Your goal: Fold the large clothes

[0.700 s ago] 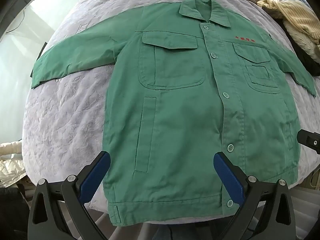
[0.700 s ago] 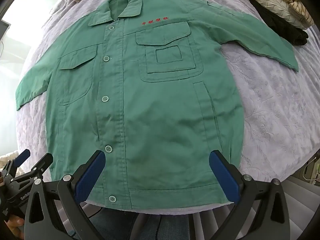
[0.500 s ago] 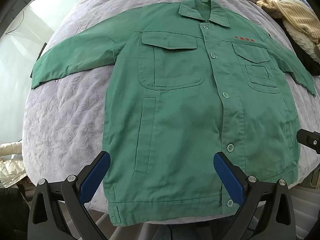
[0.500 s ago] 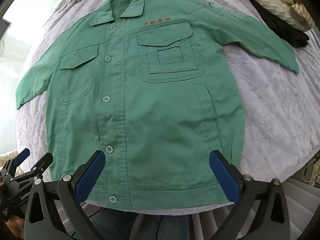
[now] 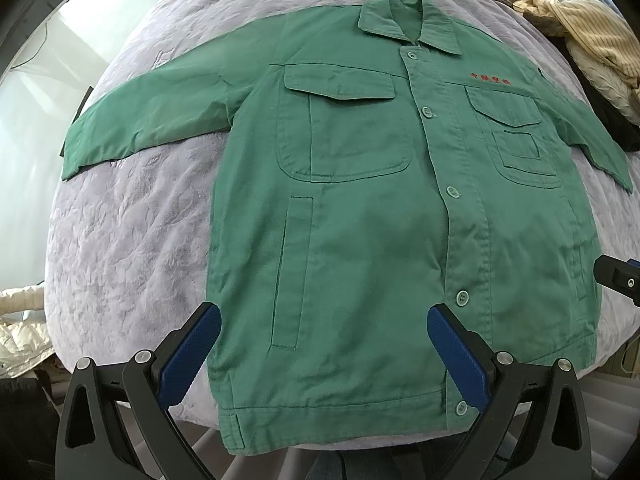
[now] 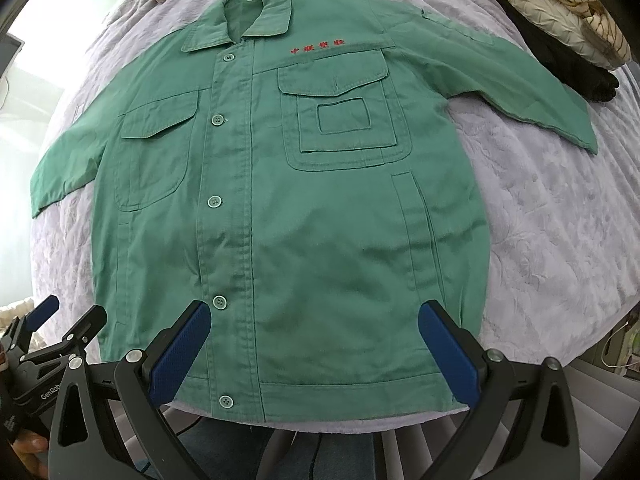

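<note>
Nothing shifted since earlier frames. Green jacket (image 5: pixel 360 208) flat, buttoned, face-up on bed (image 5: pixel 132 240), sleeves spread. Left claw (image 5: pixel 320 356) and right claw (image 6: pixel 312 352) hover above hem, jaws wide, empty. Pre-fold step; next likely grab sleeve or side edge.

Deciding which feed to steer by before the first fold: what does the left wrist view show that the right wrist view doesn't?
Left wrist only: the full sleeve lying out to picture-left, and a white padded item beside the bed.

Right wrist only: the other sleeve full length, its arm pocket, and the left hand-held gripper from outside.

Both: the green jacket flat and buttoned on the lilac quilt, red lettering, piled clothes, open jaws holding nothing.
</note>
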